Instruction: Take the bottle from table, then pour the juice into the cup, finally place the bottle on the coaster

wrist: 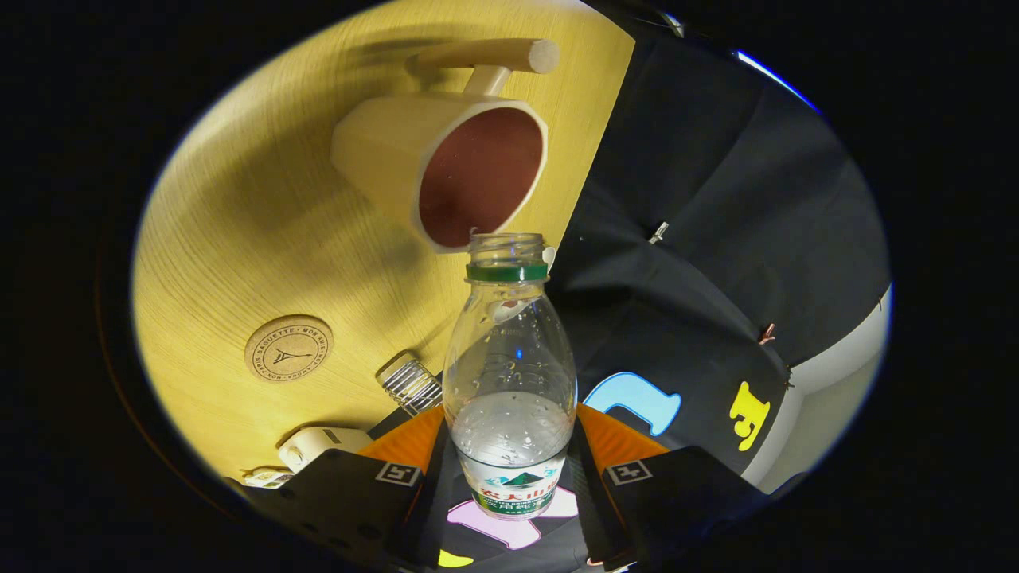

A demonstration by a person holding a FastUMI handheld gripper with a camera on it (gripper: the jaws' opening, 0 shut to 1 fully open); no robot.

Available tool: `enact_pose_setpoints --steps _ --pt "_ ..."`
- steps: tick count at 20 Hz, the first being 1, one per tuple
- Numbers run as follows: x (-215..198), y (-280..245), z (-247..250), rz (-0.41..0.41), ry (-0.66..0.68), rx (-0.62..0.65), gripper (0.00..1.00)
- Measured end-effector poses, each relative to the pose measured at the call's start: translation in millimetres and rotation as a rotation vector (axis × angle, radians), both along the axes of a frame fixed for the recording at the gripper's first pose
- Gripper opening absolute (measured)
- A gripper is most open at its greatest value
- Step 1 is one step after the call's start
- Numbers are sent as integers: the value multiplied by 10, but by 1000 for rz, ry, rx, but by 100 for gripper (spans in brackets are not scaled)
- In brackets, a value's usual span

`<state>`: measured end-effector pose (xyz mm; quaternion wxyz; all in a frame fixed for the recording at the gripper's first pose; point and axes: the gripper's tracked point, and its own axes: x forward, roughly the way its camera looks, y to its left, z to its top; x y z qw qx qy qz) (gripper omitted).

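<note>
The fingers [509, 469] are clamping the open plastic water bottle [509, 374] low on its body, so its neck is reaching toward the cream cup [446, 163] for pouring. The round coaster [288, 348] is waiting beside on the wooden surface [239, 239].

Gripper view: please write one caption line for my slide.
Gripper shut on an uncapped bottle, its mouth near the cup; coaster lies on the wooden table.
</note>
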<state>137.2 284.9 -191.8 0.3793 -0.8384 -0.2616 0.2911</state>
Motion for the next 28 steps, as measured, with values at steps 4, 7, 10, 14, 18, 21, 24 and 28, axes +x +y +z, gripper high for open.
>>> enact_pose_setpoints --steps 4,7,10,14,18,21,24,28 --pt "-18 5 -3 0 -2 -1 69" --pt "-14 10 15 -2 -6 -1 69" --pt "-23 25 24 -4 -7 1 69" --pt "-59 24 27 -2 -8 -2 69" --pt "-71 27 62 -12 -2 8 69" --pt "-95 -17 85 -36 15 24 69" --pt "-26 -128 180 -138 73 90 69" --pt "52 -258 349 -325 207 264 69"
